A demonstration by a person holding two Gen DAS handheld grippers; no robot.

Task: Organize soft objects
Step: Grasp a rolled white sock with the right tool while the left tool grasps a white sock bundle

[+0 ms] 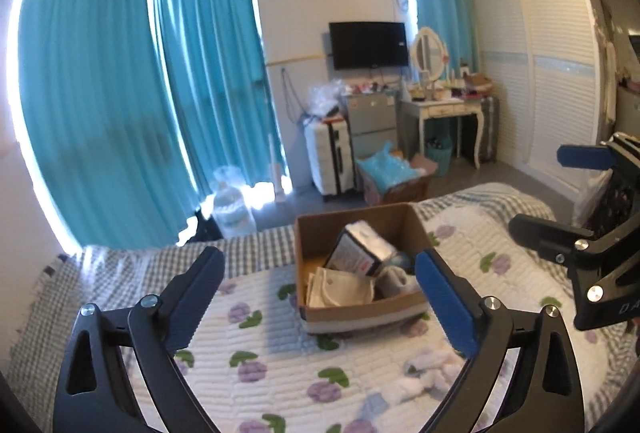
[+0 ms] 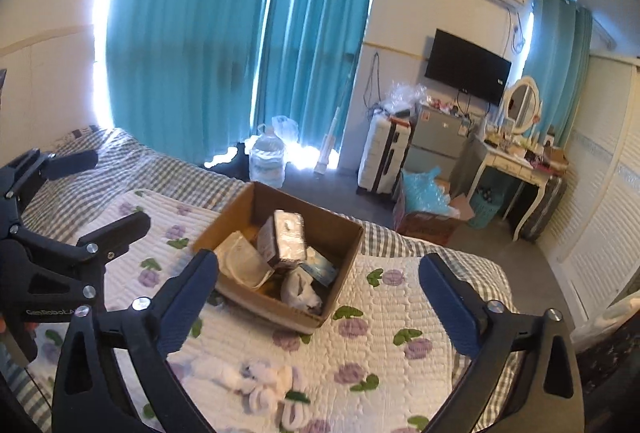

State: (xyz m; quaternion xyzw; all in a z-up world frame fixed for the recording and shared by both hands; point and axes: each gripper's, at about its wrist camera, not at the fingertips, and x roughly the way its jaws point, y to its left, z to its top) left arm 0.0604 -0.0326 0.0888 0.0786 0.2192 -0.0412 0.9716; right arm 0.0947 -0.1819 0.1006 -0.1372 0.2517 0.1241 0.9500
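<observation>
A brown cardboard box [image 1: 316, 233] [image 2: 340, 265] sits on the flower-print quilt. Inside it lie a wrapped tissue pack [image 1: 362, 251] [image 2: 286, 239], white face masks [image 1: 340, 287] [image 2: 242, 261], a rolled white sock [image 2: 300, 291] and a light blue packet [image 2: 320, 269]. A pile of white socks [image 1: 428, 373] [image 2: 256, 381] lies loose on the quilt in front of the box. My left gripper [image 1: 320, 293] is open and empty, above the quilt near the box. My right gripper [image 2: 320, 297] is open and empty, above the loose socks. Each gripper shows at the edge of the other's view.
The bed [image 1: 260, 333] has a checked blanket [image 1: 140, 265] at its far edge. Beyond it stand teal curtains [image 1: 120, 93], a water bottle [image 2: 267, 157], a white suitcase [image 1: 330, 157], a small fridge [image 1: 370, 125], a dressing table [image 1: 448, 113] and a wardrobe [image 1: 540, 73].
</observation>
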